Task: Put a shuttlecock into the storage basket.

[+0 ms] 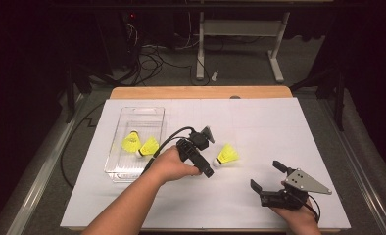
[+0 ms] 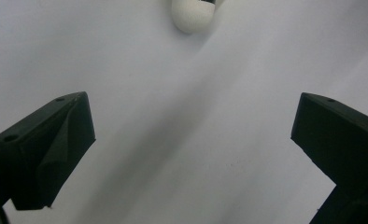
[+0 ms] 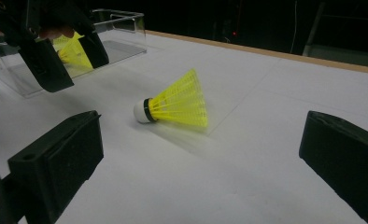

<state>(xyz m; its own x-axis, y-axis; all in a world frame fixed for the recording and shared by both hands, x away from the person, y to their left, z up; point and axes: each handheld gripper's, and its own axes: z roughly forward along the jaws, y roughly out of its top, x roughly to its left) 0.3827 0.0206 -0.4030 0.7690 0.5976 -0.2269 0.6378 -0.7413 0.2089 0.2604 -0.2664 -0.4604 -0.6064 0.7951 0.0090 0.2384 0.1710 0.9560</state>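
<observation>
Loose shuttlecock (image 1: 227, 155): yellow skirt, white cork with a dark band; lies on its side on the white table cover, just right of centre in the high view. Cork points toward the left gripper, skirt toward the right of the frame. In the right gripper view (image 3: 175, 102) it sits centre frame, cork to the left, apart from everything else. In the left gripper view the white cork (image 2: 192, 14) shows at the top edge, ahead of the jaws and not between them.

Left gripper (image 1: 208, 169): held in the person's left hand (image 1: 174, 165) at the centre of the high view, cable looping up and back behind it. Jaws spread wide, nothing between them, tips close to the cork but not touching it. In the right gripper view it appears at the upper left (image 3: 63, 51), in front of the tray.

Right gripper (image 1: 267, 175): lower right of the high view, grey three-cornered plate on top, held low near the table's front edge. Jaws parted and empty, well apart from the loose shuttlecock.

Clear plastic tray (image 1: 152, 111): rectangular, left of centre in the high view, standing on the table cover.

Tray contents: two yellow shuttlecocks (image 1: 131, 141) lying side by side in its middle, just beside each other.

Table cover (image 1: 259, 122): white sheet over a wooden table top, whose far edge shows as a tan strip.
</observation>
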